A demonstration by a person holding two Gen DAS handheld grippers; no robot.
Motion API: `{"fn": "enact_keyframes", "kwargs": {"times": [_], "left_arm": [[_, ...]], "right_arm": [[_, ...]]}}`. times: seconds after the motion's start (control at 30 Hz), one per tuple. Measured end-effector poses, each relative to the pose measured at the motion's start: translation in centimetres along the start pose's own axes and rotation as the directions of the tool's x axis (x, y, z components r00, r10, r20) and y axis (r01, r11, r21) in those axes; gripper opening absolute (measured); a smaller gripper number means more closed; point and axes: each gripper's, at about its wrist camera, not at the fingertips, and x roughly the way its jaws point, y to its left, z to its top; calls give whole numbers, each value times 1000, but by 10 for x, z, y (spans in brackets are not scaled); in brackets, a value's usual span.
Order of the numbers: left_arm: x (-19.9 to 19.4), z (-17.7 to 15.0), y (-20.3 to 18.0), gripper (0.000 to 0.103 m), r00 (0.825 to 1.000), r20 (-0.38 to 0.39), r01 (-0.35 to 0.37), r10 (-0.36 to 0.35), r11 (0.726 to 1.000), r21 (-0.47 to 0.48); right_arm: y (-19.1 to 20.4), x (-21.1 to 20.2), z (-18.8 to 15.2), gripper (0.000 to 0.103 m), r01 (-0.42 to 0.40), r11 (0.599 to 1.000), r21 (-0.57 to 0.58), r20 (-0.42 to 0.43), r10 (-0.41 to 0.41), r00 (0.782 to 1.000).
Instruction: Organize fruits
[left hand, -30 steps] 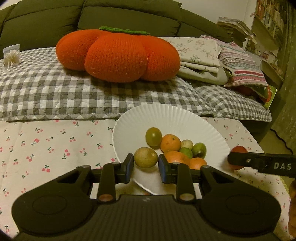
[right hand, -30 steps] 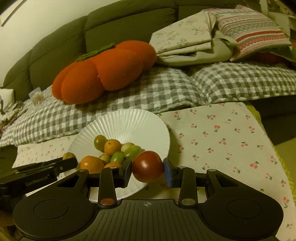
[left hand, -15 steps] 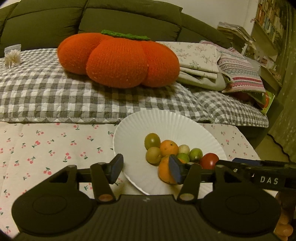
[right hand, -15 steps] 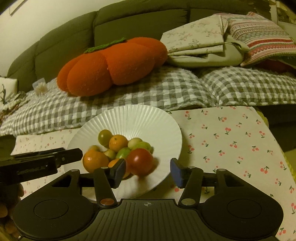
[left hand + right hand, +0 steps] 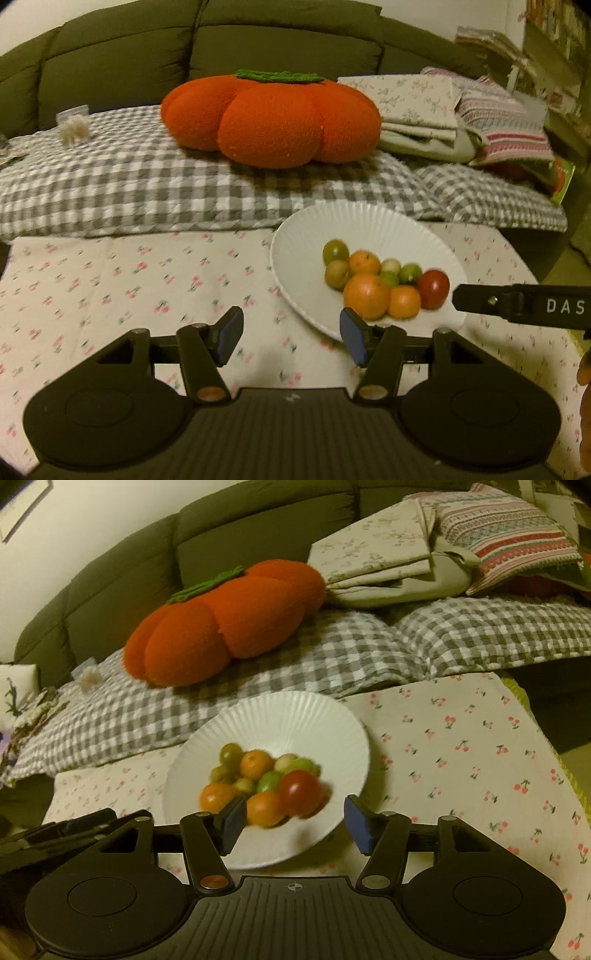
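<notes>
A white fluted plate (image 5: 369, 229) (image 5: 295, 716) sits on the cherry-print cloth and holds several small fruits: oranges (image 5: 366, 296), green ones (image 5: 335, 251) and a red tomato (image 5: 433, 288) (image 5: 300, 792). My left gripper (image 5: 291, 340) is open and empty, over the cloth to the left of the plate's near rim. My right gripper (image 5: 295, 823) is open and empty, just in front of the plate's near edge, with the tomato lying in the plate beyond it. Its finger also shows at the right of the left wrist view (image 5: 480, 299).
The cherry-print cloth (image 5: 110, 288) (image 5: 472, 746) covers the table. Behind it stands a sofa with a checked blanket (image 5: 147, 192), a big orange pumpkin cushion (image 5: 273, 114) (image 5: 229, 620) and folded linens and a striped pillow (image 5: 498, 122).
Both grippers opened and let go: the left dropped a brownish-green fruit, the right the red tomato, both now in the plate. Both grippers have drawn back; the left one shifted left.
</notes>
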Motion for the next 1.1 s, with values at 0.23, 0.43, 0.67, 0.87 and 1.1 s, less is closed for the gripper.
{"fn": "enact_keyframes", "kwargs": {"times": [0.23, 0.43, 0.67, 0.87, 1.1], "left_arm": [[-39, -13, -1, 65, 998, -6, -61, 61, 998, 4], [-75, -29, 0, 77, 993, 3, -118, 118, 993, 4], [-111, -40, 10, 84, 989, 33, -140, 141, 990, -34], [-128, -55, 20, 90, 986, 28, -159, 162, 984, -78], [-127, -75, 27, 97, 984, 18, -177, 179, 981, -77]], "right_arm": [[24, -21, -15, 66, -12, 998, -56, -6, 12, 1000], [33, -51, -30, 74, 12, 996, -90, -4, -12, 1000], [45, -84, -41, 87, -14, 991, -130, 21, 17, 1000], [56, -94, -48, 92, -48, 989, -143, 16, 51, 999], [66, -108, -66, 96, -22, 987, -161, 45, 30, 999]]}}
